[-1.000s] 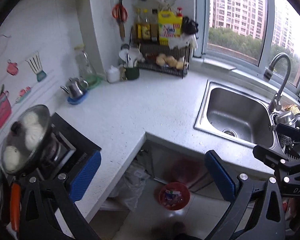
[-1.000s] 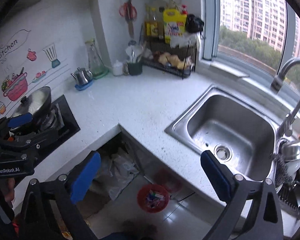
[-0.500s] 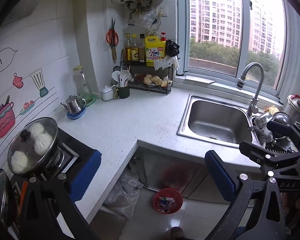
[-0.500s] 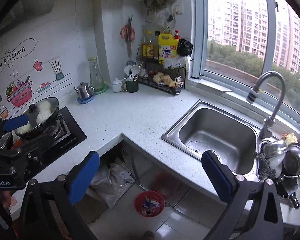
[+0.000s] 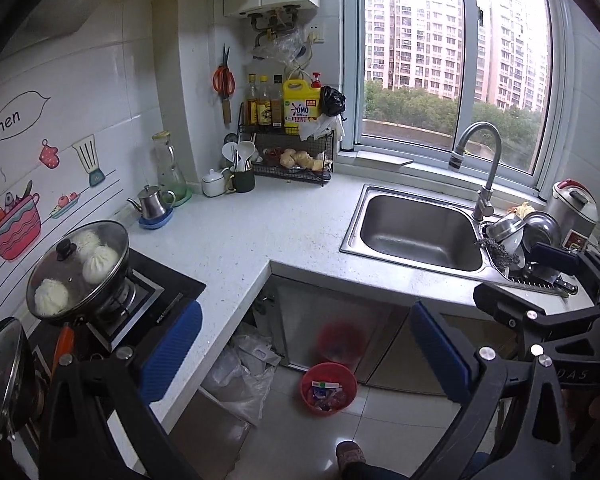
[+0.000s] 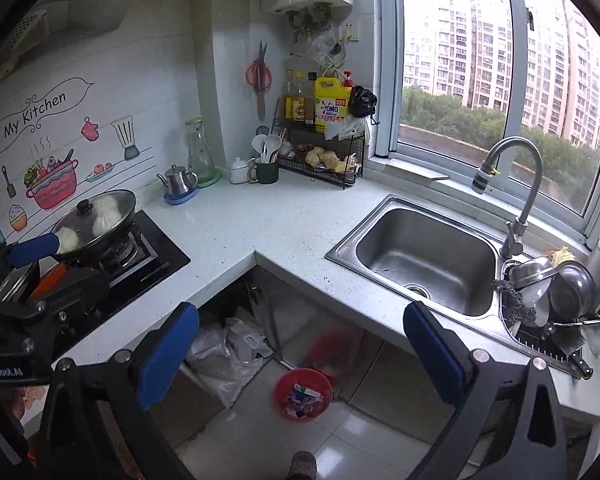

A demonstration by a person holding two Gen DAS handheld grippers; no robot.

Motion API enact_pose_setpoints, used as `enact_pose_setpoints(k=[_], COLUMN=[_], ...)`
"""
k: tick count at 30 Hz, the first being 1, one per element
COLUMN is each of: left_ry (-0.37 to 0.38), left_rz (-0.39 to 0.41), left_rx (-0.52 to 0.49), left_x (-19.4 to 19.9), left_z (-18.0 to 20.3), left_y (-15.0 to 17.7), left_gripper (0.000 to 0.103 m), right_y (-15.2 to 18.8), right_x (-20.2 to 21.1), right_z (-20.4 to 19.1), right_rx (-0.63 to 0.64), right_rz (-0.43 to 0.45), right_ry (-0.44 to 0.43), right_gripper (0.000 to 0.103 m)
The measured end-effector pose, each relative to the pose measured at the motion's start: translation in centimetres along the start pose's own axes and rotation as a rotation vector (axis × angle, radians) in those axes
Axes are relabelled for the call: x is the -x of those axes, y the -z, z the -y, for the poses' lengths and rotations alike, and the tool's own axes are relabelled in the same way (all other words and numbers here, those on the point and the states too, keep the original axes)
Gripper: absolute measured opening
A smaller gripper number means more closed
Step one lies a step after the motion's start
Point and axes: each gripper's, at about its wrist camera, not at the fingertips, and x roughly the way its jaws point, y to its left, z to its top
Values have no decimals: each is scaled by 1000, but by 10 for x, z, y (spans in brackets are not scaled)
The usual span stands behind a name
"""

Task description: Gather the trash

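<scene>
Stood back from L-shaped counter (image 5: pixel 260 236). Left gripper (image 5: pixel 304 354) and right gripper (image 6: pixel 300 350) both spread wide, holding nothing. Red trash bin (image 5: pixel 328 386) sat on floor under counter, 6 o'clock of sink (image 5: pixel 416 232), wrappers inside. Best approached low, one jaw over the rim, kept level.

Wrappers in the red bin (image 5: pixel 328 388) too small to identify; shoe (image 6: pixel 303 465) cut off below.
</scene>
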Motion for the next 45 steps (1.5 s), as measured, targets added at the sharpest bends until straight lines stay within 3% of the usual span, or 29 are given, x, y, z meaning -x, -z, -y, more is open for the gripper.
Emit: enact_pose_setpoints(k=[12, 45], left_ry=[-26, -5], left_rz=[0, -8], left_rx=[32, 57], left_x=[18, 27], left_z=[-4, -9], left_y=[15, 30], left_gripper=[103, 103], right_y=[14, 26], right_x=[13, 27], right_z=[-11, -28], right_rx=[11, 19], right_rz=[8, 6], right_ry=[2, 45], right_gripper=[102, 102])
